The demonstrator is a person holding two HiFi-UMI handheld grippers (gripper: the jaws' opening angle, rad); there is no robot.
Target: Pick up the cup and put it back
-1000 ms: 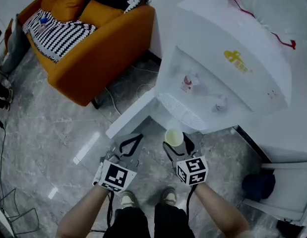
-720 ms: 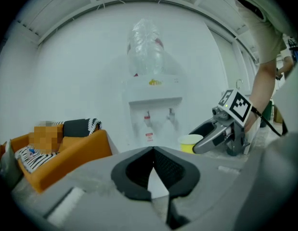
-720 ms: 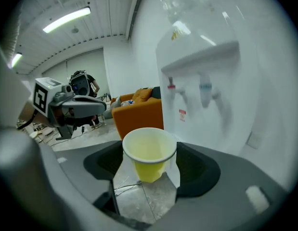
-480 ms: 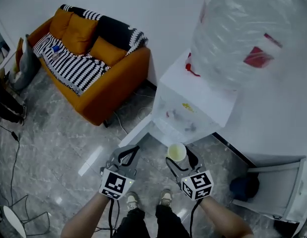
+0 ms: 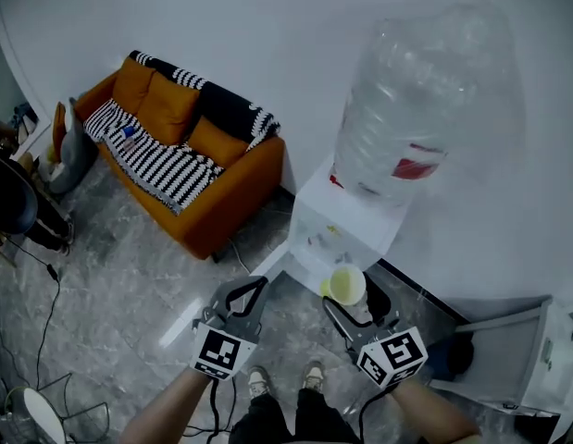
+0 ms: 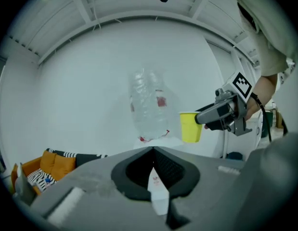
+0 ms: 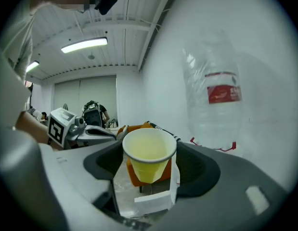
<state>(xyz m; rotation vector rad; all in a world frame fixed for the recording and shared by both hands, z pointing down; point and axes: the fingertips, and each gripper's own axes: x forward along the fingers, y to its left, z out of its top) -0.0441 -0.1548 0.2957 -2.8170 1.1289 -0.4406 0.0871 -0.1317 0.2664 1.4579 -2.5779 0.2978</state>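
The small yellow paper cup stands upright, rim up, pinched between the jaws of the right hand-held gripper, just in front of the white water dispenser. That hand is the nearer one for setting it back. The left hand-held gripper, also before the dispenser, is pressed together and empty. The red label on the dispenser's clear plastic bottle is unreadable.

The yellow paper cup stands upright in mid-air, mouth up, gripped by the right claw.

Left, sofa — right, bottle on dispenser, cup seemingly just before it
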